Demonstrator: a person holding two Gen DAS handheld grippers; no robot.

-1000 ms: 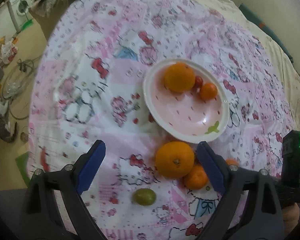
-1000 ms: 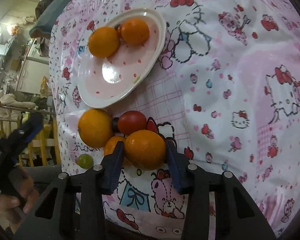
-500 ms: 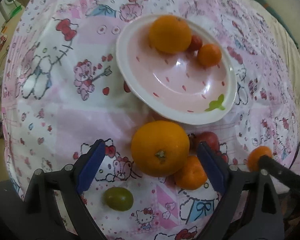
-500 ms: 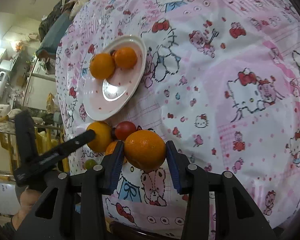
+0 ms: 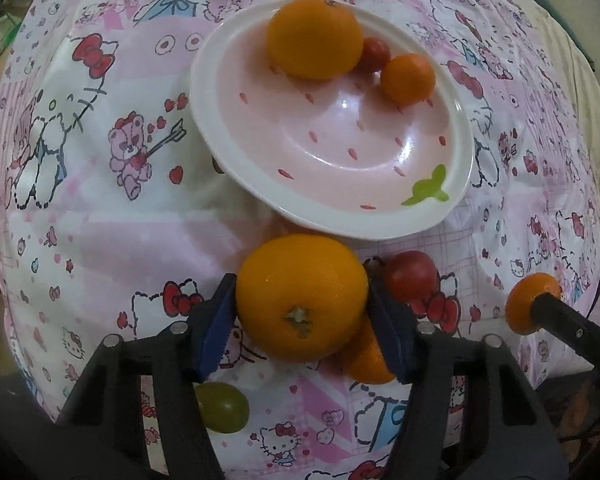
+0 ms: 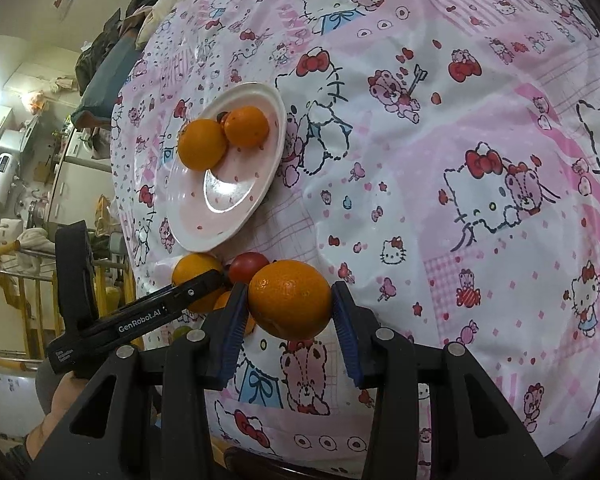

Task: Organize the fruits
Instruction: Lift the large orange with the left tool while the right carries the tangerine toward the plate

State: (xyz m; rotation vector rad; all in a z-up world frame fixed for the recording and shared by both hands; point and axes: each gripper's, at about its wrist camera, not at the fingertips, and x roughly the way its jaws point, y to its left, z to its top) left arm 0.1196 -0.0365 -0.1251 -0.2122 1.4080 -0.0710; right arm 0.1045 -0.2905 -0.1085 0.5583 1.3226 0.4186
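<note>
Fruits lie on a pink cartoon-cat cloth [image 5: 100,220] over the tabletop, some already in a white-rimmed pink plate [image 5: 458,152]: a big orange [image 5: 314,36], a small red fruit [image 5: 376,54] and a small orange [image 5: 408,78]. Just below the plate, the left hand-held gripper [image 5: 302,312] has just been closing and its blue pads now press both sides of a large orange [image 5: 300,300]. Beside it sit a red tomato [image 5: 412,280], a half-hidden smaller orange [image 5: 368,360] and a green grape [image 5: 222,408]. The right hand-held gripper [image 6: 290,304] pinches another orange [image 6: 290,300], raised above the cloth. In the right wrist view, the left gripper's black body reads "GenRobot.AI" [image 6: 144,322]; the smaller white print below it is too small to read.
</note>
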